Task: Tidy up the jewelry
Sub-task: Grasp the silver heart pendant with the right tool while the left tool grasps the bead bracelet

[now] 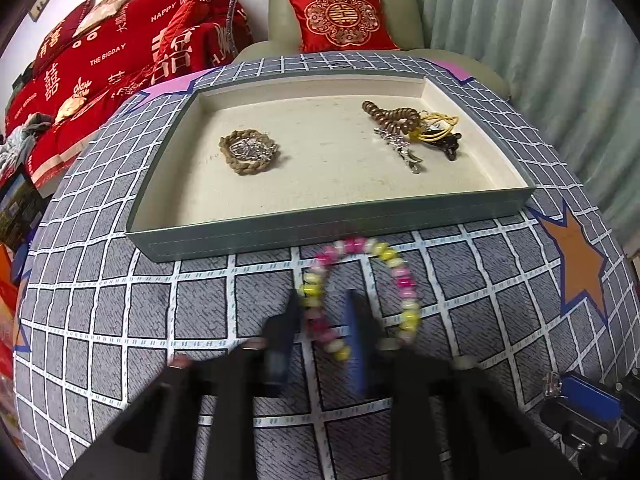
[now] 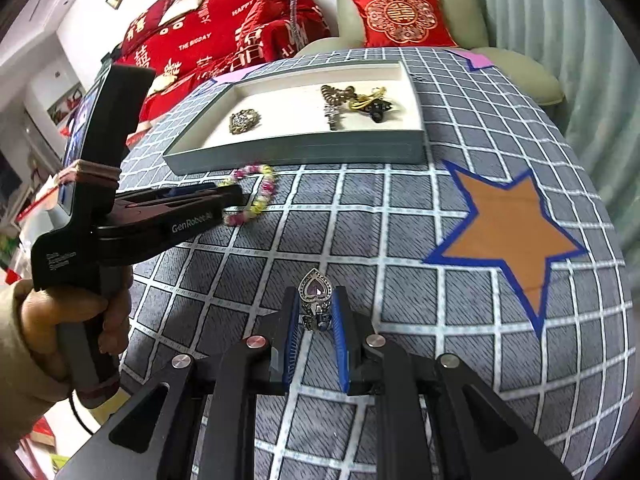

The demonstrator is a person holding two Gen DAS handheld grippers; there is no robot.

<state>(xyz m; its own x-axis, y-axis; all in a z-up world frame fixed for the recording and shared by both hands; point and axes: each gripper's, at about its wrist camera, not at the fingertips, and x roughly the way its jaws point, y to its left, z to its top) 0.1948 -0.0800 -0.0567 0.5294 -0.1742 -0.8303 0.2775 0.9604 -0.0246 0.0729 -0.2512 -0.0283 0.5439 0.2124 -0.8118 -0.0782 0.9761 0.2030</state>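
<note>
1. Gripping the beaded bracelet (image 1: 362,292) on the tablecloth just before the tray (image 1: 320,228), the left gripper (image 1: 326,322) is clamping narrowly; lifting over the rim likely comes next.
2. Pinching the heart ring (image 2: 316,294) between narrow jaws, the right gripper (image 2: 316,320) is needing carriage trayward.

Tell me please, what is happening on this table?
A person is sorting jewelry with two handheld grippers. The left gripper is shut on a pink-and-yellow beaded bracelet just before the grey shallow tray. The right gripper is shut on a silver heart-shaped purple-stone ring. Several pieces already lie in the tray.
</note>
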